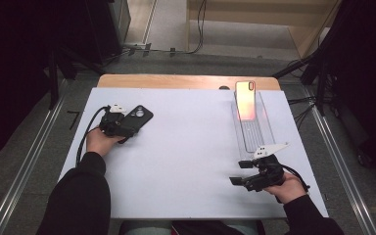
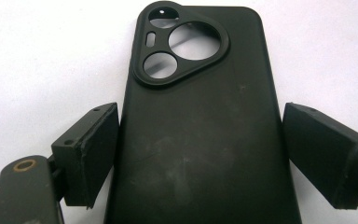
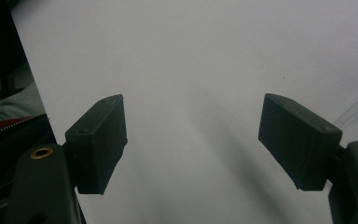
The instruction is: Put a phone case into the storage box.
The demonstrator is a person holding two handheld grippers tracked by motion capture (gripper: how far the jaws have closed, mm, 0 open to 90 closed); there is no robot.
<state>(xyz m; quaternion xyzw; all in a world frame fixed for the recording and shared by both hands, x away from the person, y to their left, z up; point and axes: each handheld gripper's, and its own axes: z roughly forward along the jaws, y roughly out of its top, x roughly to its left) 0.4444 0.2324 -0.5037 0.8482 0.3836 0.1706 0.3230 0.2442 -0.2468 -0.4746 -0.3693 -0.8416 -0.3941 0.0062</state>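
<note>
A black phone case (image 1: 140, 116) lies on the white table cover (image 1: 186, 152) at the left, back side up. In the left gripper view the case (image 2: 200, 84) shows its triangular camera cutout, and my left gripper (image 2: 200, 158) straddles its lower half. The left pad sits against the case edge and the right pad stands a little off it, so the jaws are open. In the high view the left gripper (image 1: 123, 128) is held in a hand just short of the case. My right gripper (image 1: 239, 173) hovers open at the front right over bare cover (image 3: 191, 70), nothing between its jaws.
A phone (image 1: 245, 100) with a shiny orange-pink back stands upright at the far end of a clear plastic stand (image 1: 255, 134), back right. A wooden table edge (image 1: 176, 81) runs behind the cover. Cables trail on the floor beyond.
</note>
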